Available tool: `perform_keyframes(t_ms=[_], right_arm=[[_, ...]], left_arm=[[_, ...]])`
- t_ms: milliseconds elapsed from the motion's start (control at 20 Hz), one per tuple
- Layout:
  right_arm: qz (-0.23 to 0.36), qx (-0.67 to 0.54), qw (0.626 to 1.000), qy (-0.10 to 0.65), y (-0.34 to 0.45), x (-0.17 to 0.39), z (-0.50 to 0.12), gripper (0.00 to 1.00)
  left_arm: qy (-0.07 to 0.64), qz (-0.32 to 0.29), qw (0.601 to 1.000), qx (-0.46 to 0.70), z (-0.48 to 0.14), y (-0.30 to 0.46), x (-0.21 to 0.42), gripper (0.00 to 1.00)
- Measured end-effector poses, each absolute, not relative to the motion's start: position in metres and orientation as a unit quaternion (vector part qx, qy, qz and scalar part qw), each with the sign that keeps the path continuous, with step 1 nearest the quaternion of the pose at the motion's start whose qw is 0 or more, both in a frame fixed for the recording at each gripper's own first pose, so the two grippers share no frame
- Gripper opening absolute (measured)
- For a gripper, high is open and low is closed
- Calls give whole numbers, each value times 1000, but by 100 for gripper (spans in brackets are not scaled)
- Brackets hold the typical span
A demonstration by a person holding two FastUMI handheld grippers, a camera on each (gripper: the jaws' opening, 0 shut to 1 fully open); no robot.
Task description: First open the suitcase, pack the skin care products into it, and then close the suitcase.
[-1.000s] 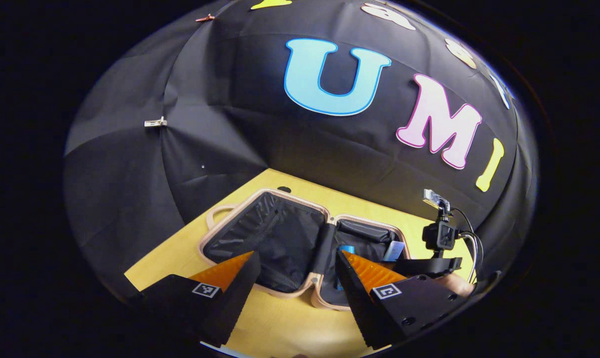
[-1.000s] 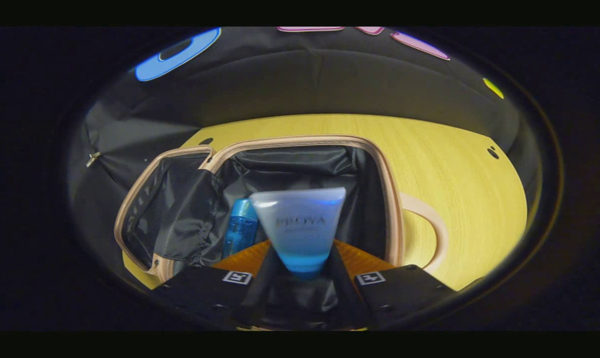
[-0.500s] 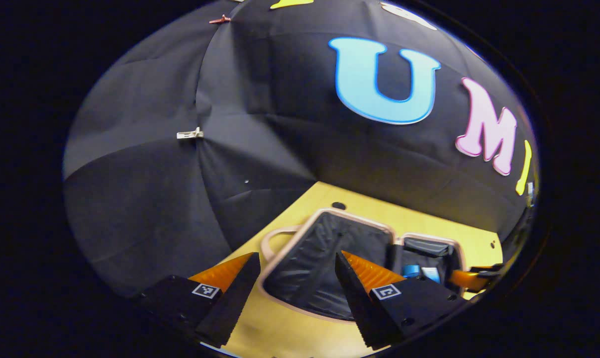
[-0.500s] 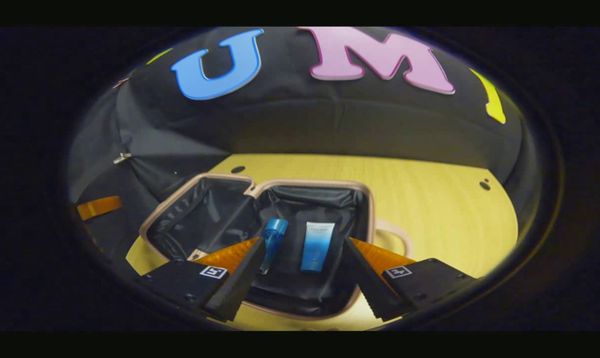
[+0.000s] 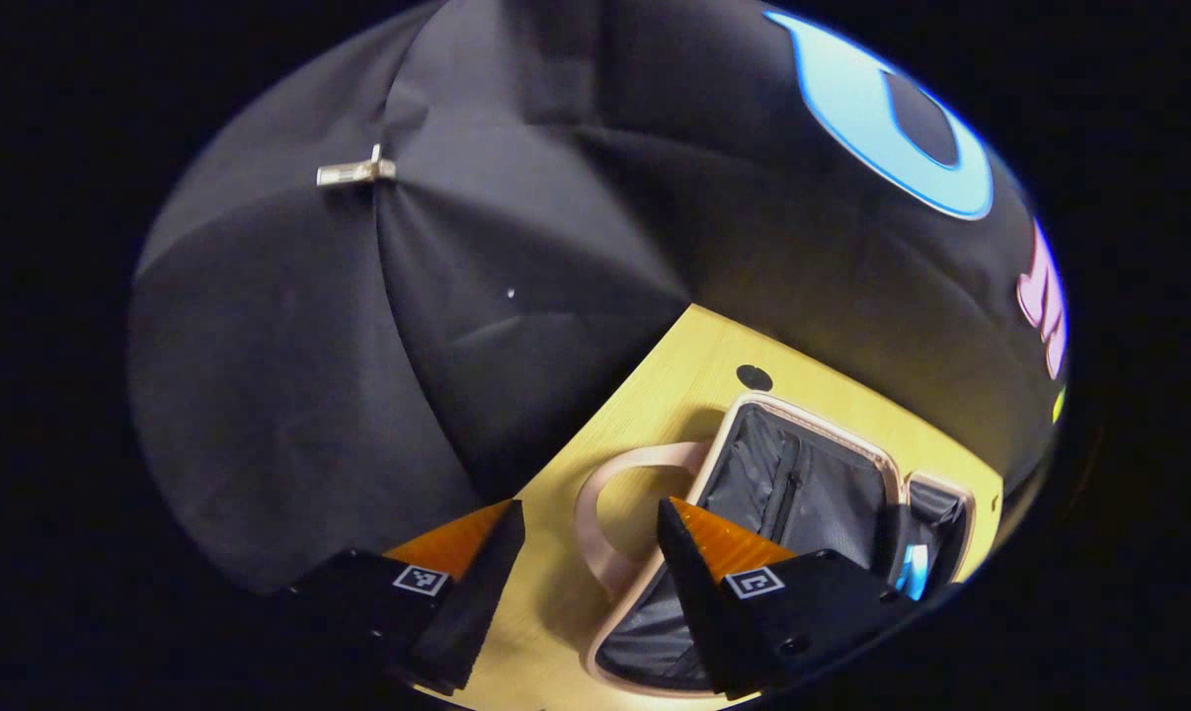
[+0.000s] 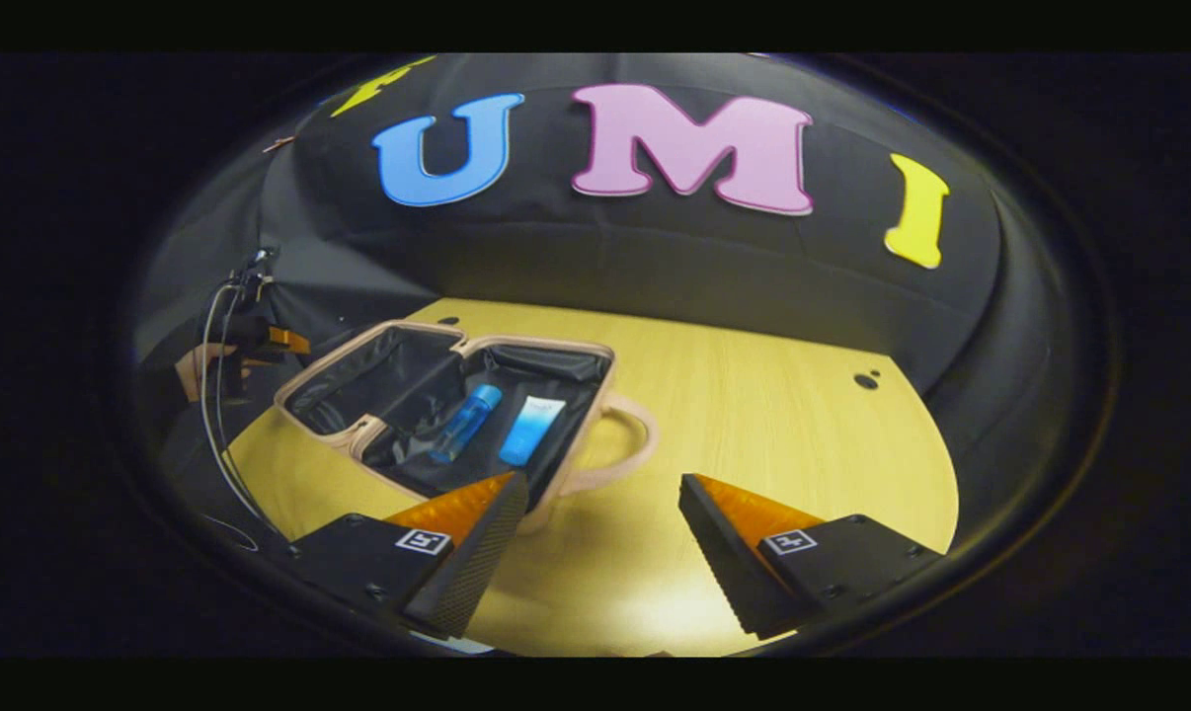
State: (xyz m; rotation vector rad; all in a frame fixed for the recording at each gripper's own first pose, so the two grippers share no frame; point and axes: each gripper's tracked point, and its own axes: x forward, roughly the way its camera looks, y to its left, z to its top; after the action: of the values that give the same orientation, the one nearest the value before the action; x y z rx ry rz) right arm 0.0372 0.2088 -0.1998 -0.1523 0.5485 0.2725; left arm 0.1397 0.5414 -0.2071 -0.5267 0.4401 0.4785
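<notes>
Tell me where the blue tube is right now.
In the right gripper view, the blue tube lies inside the open suitcase, in its right half, just right of the blue bottle.

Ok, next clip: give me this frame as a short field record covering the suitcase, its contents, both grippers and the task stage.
suitcase: open flat on the wooden table
contents: blue bottle and tube lying side by side in one half
other half: nothing visible in it
left gripper: open, holding nothing, over the suitcase handle
right gripper: open, holding nothing, over bare table
stage: products packed, lid not yet closed
</notes>
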Motion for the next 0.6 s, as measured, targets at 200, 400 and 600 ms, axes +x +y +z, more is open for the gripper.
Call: perform_keyframes(t_ms=[200, 400, 600], right_arm=[[123, -84, 950, 276, 184, 18, -192, 98], [121, -62, 949, 283, 183, 6, -188, 98], [119, -49, 950, 283, 181, 4, -185, 98]], left_arm=[[249, 211, 887, -326, -234, 553, 160, 79], [276, 189, 865, -374, -254, 540, 175, 72], [286, 214, 839, -410, -267, 549, 171, 40]])
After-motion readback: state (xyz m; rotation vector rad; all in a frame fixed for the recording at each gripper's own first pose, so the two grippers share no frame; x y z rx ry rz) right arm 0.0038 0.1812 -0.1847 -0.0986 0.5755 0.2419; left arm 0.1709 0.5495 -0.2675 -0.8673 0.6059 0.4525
